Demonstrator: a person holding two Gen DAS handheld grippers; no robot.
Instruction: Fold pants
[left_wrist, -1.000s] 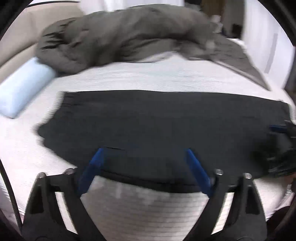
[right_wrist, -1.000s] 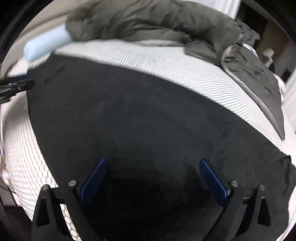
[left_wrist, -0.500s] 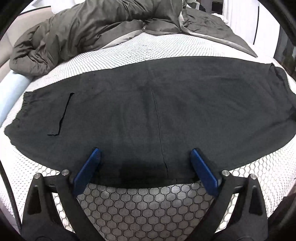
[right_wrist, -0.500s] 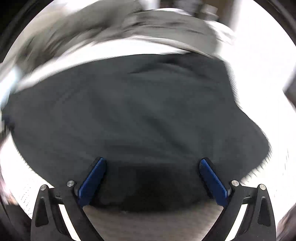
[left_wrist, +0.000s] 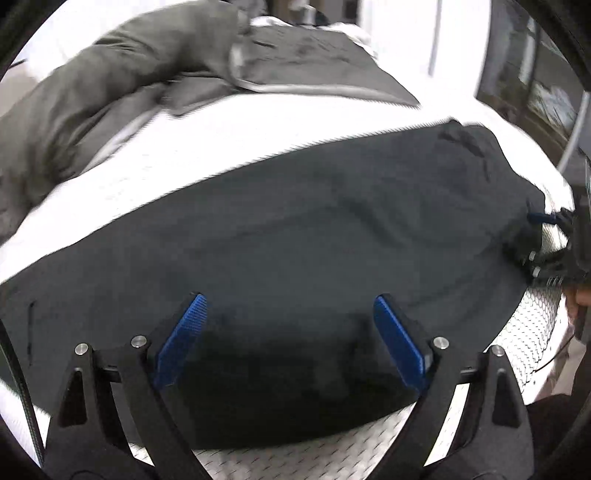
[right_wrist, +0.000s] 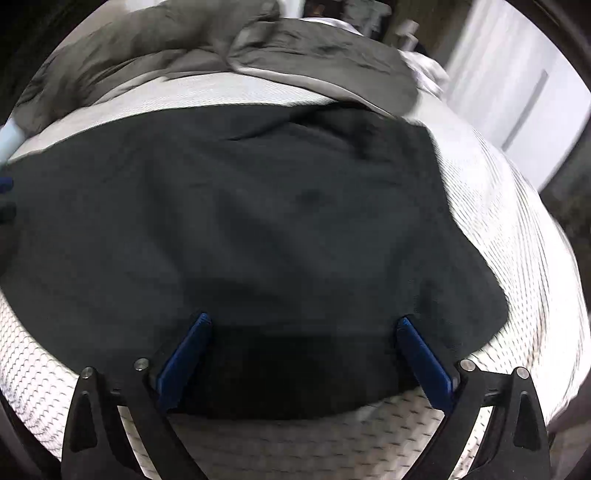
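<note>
We hold the left gripper (left_wrist: 288, 332) low over the near edge of the pants (left_wrist: 295, 240), with its blue pads spread wide; they have just been closing a little, and nothing is pinched between them, the cloth only lies below. The right gripper (right_wrist: 301, 347) stands the same way, spread and empty, above the near edge at the other end of the pants (right_wrist: 240, 221). We think both are placed like this so that each can take one part of the near edge and carry it over for a fold. The pants lie flat and long across the white mattress (left_wrist: 332, 458), already narrow, so a lengthwise fold seems done and a fold across is probably next. Some soft wrinkles show in the middle of the cloth. Farther back, the grey blanket (right_wrist: 295, 48) lies in a heap, and one corner of it comes just beside the far edge of the pants, perhaps touching it. It may disturb the fold if we move the cloth that way.
</note>
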